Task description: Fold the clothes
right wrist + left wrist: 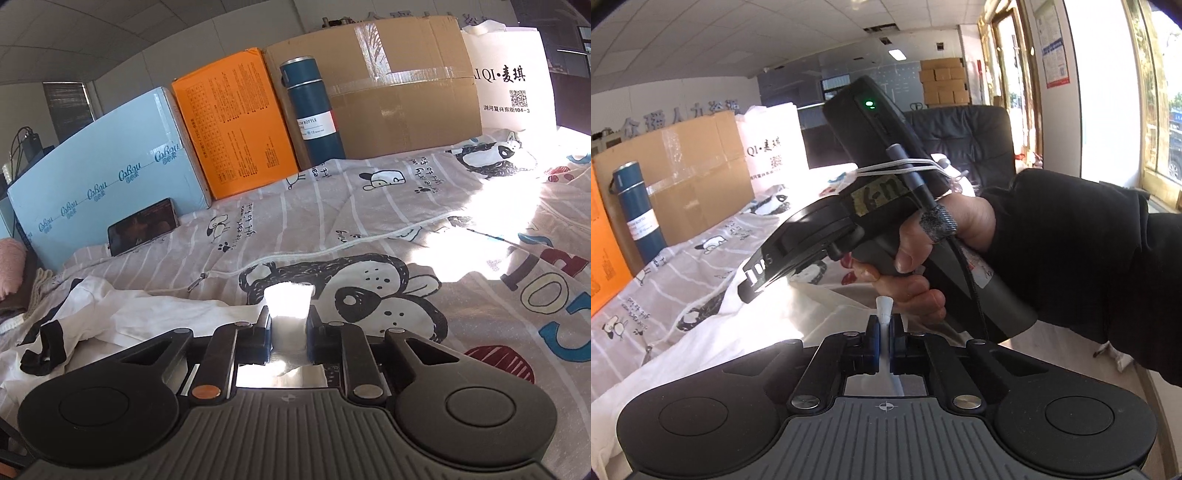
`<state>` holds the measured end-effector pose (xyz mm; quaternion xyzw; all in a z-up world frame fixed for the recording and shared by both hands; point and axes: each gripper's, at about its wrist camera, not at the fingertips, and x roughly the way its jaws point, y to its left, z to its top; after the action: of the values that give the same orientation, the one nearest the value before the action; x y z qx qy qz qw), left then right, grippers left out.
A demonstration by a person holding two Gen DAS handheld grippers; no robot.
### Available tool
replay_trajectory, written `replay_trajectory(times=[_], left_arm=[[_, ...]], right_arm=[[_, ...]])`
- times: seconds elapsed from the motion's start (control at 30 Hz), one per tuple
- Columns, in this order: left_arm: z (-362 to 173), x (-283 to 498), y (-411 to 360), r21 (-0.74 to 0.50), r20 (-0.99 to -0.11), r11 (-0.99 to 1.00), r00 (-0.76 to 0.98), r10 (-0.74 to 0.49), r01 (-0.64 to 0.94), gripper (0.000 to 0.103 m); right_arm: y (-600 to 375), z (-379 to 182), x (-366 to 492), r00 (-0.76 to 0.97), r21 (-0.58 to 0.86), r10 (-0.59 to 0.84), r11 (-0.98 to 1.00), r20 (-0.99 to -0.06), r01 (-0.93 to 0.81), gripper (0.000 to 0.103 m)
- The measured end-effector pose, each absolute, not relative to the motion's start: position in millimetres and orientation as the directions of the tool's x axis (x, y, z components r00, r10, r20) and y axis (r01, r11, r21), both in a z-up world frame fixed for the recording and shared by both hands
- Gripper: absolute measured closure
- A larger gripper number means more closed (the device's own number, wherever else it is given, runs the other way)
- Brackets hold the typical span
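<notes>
Grippers mid-fold: left gripper jaws clamped on thin edge of white garment at lower centre; right gripper jaws pinching thicker bunch. Garment trails lower left over cartoon-print bedsheet. Best keep both grips level, fabric taut, edges aligned before lowering.

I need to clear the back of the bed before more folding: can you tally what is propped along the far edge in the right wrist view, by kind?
Boxes: 3 (light blue box, orange box, brown cardboard box)
Teal vacuum bottle: 1
White shopping bag: 1
Phone: 1
Total: 6
</notes>
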<state>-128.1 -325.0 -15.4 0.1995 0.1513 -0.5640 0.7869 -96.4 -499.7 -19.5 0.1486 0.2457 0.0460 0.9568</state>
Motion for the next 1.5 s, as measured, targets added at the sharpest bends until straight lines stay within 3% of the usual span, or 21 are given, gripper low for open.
replay_trajectory(times=[0.37,0.63,0.77,1.0,1.27,1.37,1.43,1.5], left_arm=[[29.9,-118.8,-212.8,0.103,-0.228,0.483,0.493,-0.840,0.870,0.100],[57.3,-115.8,-104.0,0.032,-0.076,0.665,0.666,-0.742,0.746,0.100],[48.0,-115.7,-56.3,0.033,-0.103,0.751,0.750,-0.653,0.659,0.100],[14.8,-94.3,-10.7,-0.007,-0.247,0.837,0.810,-0.531,0.547,0.100],[-11.2,-76.7,7.2,-0.089,-0.423,0.872,0.774,-0.471,0.482,0.099],[-14.0,-76.2,15.5,-0.119,-0.446,0.873,0.760,-0.473,0.473,0.090],[-14.3,-74.2,19.8,-0.130,-0.444,0.875,0.762,-0.472,0.466,0.077],[-14.4,-72.5,23.7,-0.137,-0.440,0.880,0.768,-0.465,0.454,0.045]], right_arm=[[-421.5,61.6,-91.0,0.941,0.233,0.086,0.972,-0.327,-0.008,0.088],[-305.4,105.0,-53.5,0.950,0.188,0.116,0.980,-0.289,-0.063,0.089],[-246.5,104.6,-25.5,0.932,0.173,0.157,0.979,-0.327,-0.104,0.089],[-158.9,74.1,24.1,0.890,0.097,0.153,0.988,-0.430,-0.123,0.089],[-118.2,15.4,82.4,0.779,0.061,0.128,0.992,-0.614,-0.114,0.087],[-121.2,12.8,88.1,0.766,0.133,0.189,0.982,-0.614,-0.135,0.061],[-125.2,18.7,87.4,0.763,0.197,0.241,0.969,-0.599,-0.151,0.048],[-128.2,27.0,83.5,0.768,0.233,0.271,0.959,-0.580,-0.162,0.037]])
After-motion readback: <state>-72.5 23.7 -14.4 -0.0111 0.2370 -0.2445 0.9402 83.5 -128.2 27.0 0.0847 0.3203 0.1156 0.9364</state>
